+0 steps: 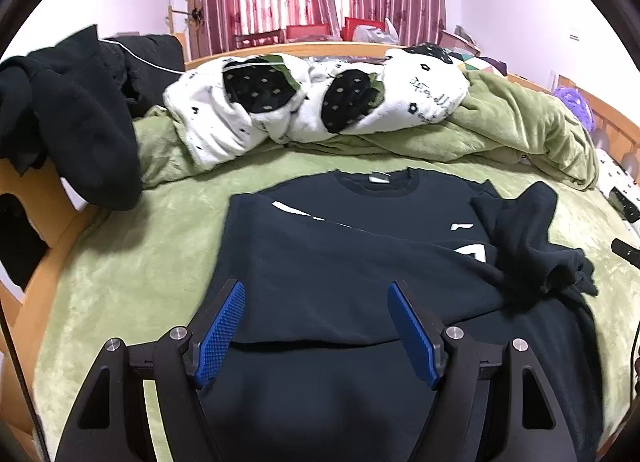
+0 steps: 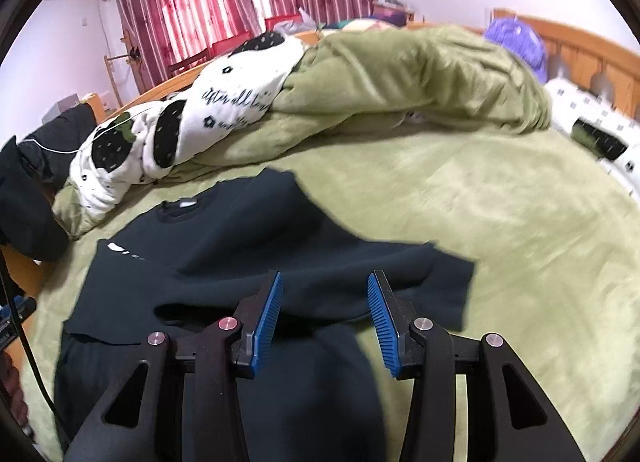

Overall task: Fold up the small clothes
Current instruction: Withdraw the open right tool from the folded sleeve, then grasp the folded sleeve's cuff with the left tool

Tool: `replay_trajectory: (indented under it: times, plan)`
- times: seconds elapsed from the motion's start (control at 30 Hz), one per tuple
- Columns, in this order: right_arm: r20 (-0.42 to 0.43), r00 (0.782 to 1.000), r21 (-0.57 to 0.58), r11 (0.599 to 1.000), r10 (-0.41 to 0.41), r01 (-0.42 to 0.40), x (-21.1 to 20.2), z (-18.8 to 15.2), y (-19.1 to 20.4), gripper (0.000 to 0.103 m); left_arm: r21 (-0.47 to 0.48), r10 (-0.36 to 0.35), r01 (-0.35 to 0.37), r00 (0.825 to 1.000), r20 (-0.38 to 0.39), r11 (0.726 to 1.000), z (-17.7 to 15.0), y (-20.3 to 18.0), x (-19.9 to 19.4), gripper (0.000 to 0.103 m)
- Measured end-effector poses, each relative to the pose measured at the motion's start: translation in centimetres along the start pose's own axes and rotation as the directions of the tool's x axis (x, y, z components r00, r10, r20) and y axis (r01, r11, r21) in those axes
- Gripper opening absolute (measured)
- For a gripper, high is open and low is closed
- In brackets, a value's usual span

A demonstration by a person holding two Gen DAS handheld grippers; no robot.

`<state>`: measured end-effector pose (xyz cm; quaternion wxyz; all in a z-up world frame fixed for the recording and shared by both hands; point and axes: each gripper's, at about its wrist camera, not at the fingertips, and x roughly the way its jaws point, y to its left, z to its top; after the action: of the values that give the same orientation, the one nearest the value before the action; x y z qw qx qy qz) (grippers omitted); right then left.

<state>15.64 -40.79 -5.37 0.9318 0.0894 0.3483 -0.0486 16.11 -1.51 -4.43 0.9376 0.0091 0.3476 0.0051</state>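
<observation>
Shirt [image 1: 360, 262], dark, lies part-folded on the green bedspread [image 1: 132, 274]. Left gripper [image 1: 316, 286] and right gripper [image 2: 325, 282] both gape empty above it. Only in the right view can we read "after all" on the white quilt [image 2: 224, 102].

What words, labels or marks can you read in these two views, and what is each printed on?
"after all..." in script on the white blanket; the rest is cut off or blurred.
White marks on the dark T-shirt: partly folded under, unreadable.
White neck tag: too small to read.
</observation>
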Motion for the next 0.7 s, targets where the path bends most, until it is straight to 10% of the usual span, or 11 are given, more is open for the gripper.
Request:
replay_trajectory:
  times: [0.4,0.7]
  plan:
    - [0.019,0.994,0.046,0.993,-0.106,0.105,-1.1,-0.3,-9.7,0.048,0.175,-0.124,0.124,0.992,-0.011,0.977,0.6,-12.2,0.8,0.072]
    - [-0.014,0.986,0.112,0.979,-0.169,0.169,-0.2,-1.6,-16.8,0.048,0.305,-0.277,0.277,0.960,-0.045,0.911,0.6,-25.9,1.9,0.072]
